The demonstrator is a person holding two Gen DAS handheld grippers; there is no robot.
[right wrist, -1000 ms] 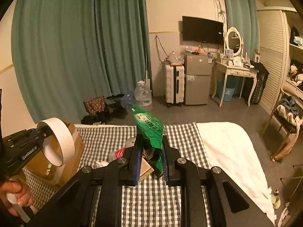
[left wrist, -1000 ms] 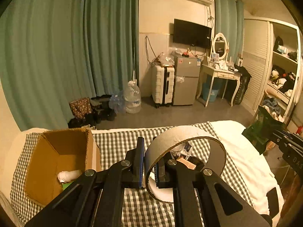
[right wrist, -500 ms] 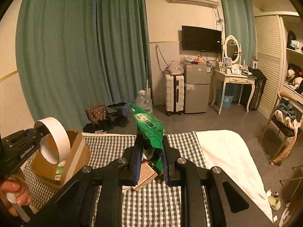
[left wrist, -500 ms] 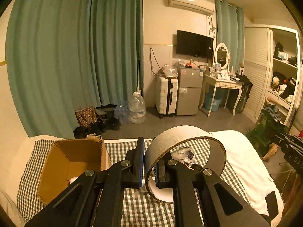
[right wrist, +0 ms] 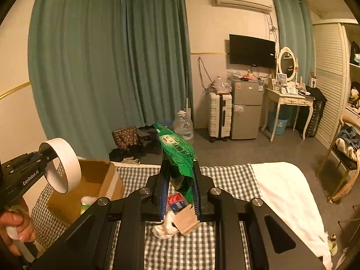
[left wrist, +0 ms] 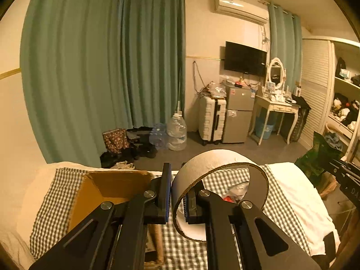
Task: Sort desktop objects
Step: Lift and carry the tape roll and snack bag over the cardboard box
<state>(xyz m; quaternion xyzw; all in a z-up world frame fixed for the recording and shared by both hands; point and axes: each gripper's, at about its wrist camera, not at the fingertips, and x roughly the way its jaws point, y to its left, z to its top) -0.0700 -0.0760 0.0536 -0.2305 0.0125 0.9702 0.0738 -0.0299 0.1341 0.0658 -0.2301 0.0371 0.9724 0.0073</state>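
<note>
Far left, right wrist view: a person's hand (right wrist: 13,234) grips the handle of the left hand-held gripper (right wrist: 46,155). Its jaws are pinched on the wall of a tape roll (right wrist: 64,164), one finger outside the ring and one inside. The roll is held in the air above the near left rim of an open cardboard box (right wrist: 105,180). In the left wrist view the same left hand-held gripper (left wrist: 176,193) shows its blue pads pressed against the tape roll (left wrist: 216,159) wall, with the cardboard box (left wrist: 108,186) below and to the left.

The box stands on a bed covered by a checked cloth (right wrist: 225,175). A white item and something green lie inside it; their identity cannot be told.

Centre: the right hand-held gripper (right wrist: 178,186) is clamped on the lower part of a green snack packet (right wrist: 177,150), which stands upright and tilts back to the left, clear of the bed. Below the gripper, on the checked cloth, lie a small brown cardboard piece (right wrist: 186,221), a crumpled white wrapper (right wrist: 165,227) touching it, and a red and blue packet (right wrist: 176,201) just behind.

Right: a white sheet (right wrist: 285,193) covers the remaining bed surface beside the checked cloth. In the left wrist view, the right hand-held gripper (left wrist: 333,168) enters at the right edge with the green snack packet (left wrist: 317,157) in its jaws, held beyond the bed's right side.
</note>
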